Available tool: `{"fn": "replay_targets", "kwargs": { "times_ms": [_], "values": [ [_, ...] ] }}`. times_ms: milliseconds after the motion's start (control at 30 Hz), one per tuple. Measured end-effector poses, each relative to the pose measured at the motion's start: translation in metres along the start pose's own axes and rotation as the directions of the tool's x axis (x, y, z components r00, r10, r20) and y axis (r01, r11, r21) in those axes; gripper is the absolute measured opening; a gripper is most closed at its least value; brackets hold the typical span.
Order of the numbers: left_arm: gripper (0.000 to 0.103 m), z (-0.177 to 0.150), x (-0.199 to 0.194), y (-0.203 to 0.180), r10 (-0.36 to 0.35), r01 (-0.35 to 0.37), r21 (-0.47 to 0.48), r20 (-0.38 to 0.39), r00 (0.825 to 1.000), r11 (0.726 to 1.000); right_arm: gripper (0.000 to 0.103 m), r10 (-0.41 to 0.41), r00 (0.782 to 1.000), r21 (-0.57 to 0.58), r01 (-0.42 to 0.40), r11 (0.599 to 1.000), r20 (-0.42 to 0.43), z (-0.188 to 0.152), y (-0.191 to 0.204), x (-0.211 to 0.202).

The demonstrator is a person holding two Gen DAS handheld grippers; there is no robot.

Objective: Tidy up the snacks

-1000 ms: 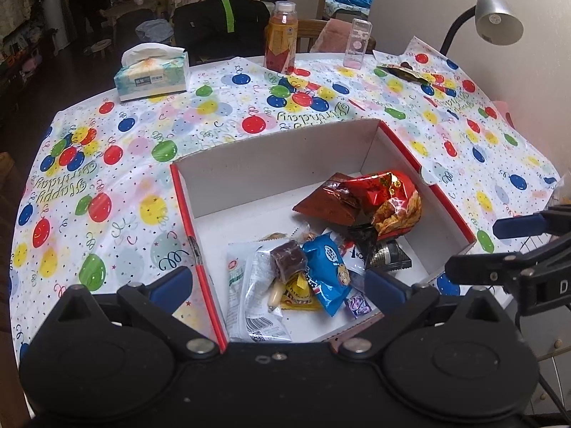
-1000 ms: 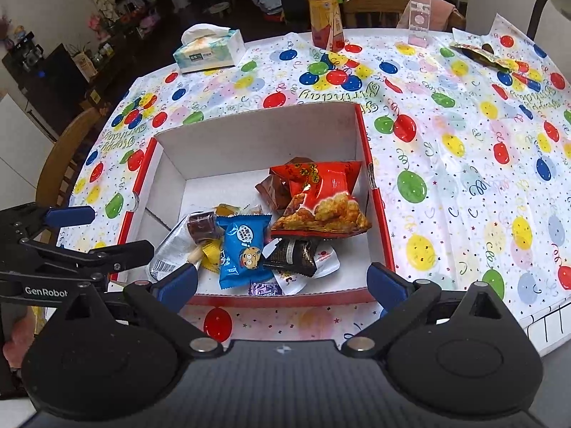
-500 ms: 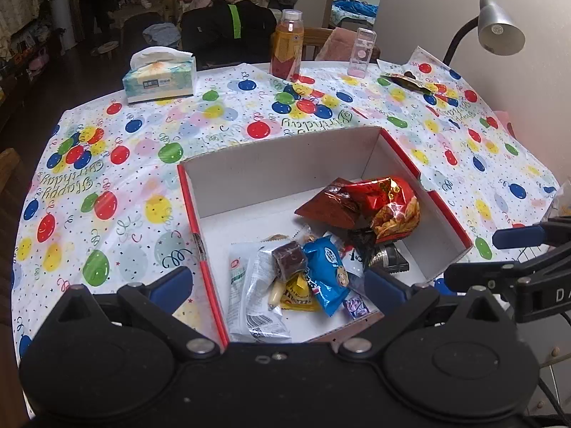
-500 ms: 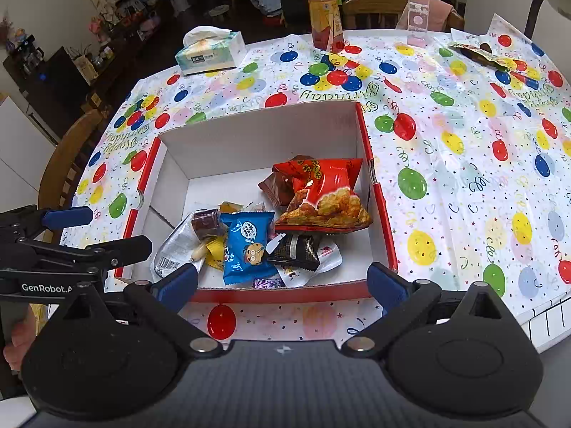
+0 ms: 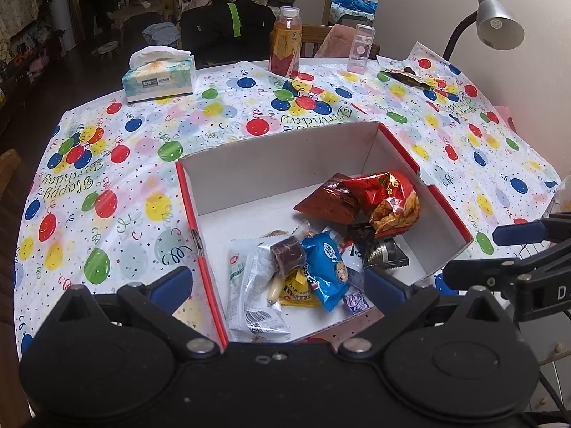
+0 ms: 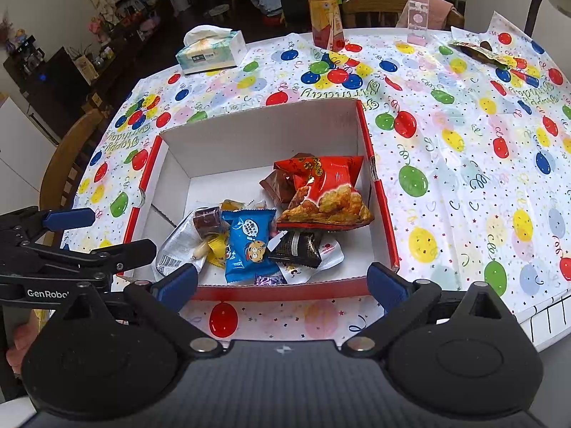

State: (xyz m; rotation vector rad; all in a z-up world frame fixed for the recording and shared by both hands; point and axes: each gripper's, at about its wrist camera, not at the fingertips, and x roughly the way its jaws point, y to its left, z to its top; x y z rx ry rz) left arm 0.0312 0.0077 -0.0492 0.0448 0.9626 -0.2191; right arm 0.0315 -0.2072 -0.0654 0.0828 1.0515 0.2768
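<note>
Backing away from the box (image 5: 200, 214) over the last second, both grippers now sit higher and nearer the table edge. The left gripper (image 5: 278, 287) and right gripper (image 6: 282, 285) are spread wide and carry nothing. The snacks (image 6: 249, 242) lie heaped inside the box, so the tidying looks finished, bar one wrapper (image 6: 478, 50) at the far edge.

Right gripper (image 6: 282, 283) held wide apart, empty, at near edge of red-rimmed cardboard box (image 6: 367, 135). Inside box: red chip bag (image 6: 326, 192) atop brown packet (image 6: 276, 187), blue cookie packet (image 6: 251, 244), black wrapper (image 6: 298, 248), brown cube candy (image 6: 207, 217). Left gripper (image 6: 96, 230) beside box's left wall, fingers apart. Balloon tablecloth (image 6: 464, 164) under all; tissue box (image 6: 210, 51), juice bottle (image 6: 325, 14) at far edge.
</note>
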Motion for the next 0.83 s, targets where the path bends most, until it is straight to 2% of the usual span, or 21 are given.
{"fn": "replay_targets", "kwargs": {
  "times_ms": [833],
  "values": [
    [0.102, -0.0046, -0.0026, -0.0041, -0.009, 0.009, 0.001, -0.006, 1.0, 1.0, 0.102, 0.001, 1.0, -0.007, -0.001, 1.0, -0.003, -0.0059, -0.0009, -0.0015]
  ]
}}
